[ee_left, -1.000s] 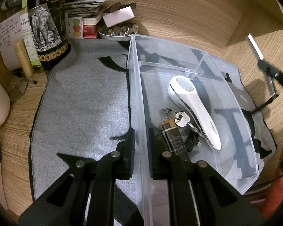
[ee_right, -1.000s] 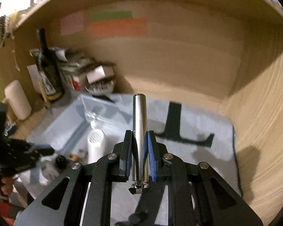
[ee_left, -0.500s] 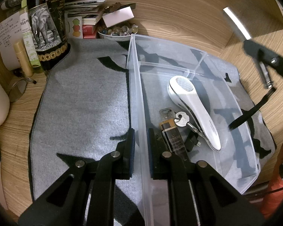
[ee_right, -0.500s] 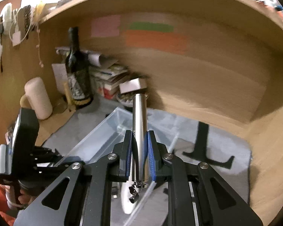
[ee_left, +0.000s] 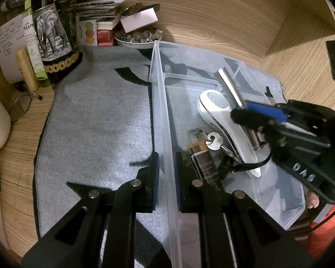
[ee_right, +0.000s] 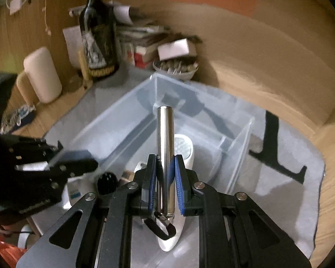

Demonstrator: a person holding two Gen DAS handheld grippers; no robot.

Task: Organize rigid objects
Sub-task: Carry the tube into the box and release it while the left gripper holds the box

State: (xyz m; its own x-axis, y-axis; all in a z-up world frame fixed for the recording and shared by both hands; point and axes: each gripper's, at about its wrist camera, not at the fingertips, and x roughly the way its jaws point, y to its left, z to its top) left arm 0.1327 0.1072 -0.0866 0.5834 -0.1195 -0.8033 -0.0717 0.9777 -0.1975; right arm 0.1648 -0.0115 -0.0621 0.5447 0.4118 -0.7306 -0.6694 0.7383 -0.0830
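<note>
A clear plastic bin (ee_left: 160, 102) sits on a grey mat. My left gripper (ee_left: 166, 167) is shut on the bin's left wall. In the bin lie a white handheld device (ee_left: 221, 116), keys (ee_left: 212, 140) and a dark rectangular item (ee_left: 203, 163). My right gripper (ee_right: 165, 169) is shut on a silver metal cylinder (ee_right: 165, 138) with a black wrist strap (ee_right: 160, 230). It holds it over the bin, above the white device (ee_right: 185, 149). The right gripper with the cylinder (ee_left: 230, 84) also shows in the left wrist view.
A dark wine bottle (ee_left: 53, 29) with an elephant label stands at the back left. A bowl of beads (ee_left: 138, 36), stacked papers and boxes (ee_left: 105, 11) sit behind the bin. A cream cylinder (ee_right: 42, 73) stands at the left. Wooden walls enclose the back and right.
My right gripper has carried the silver cylinder from high at the right down over the bin, above the white device. The left gripper has stayed on the bin wall.
</note>
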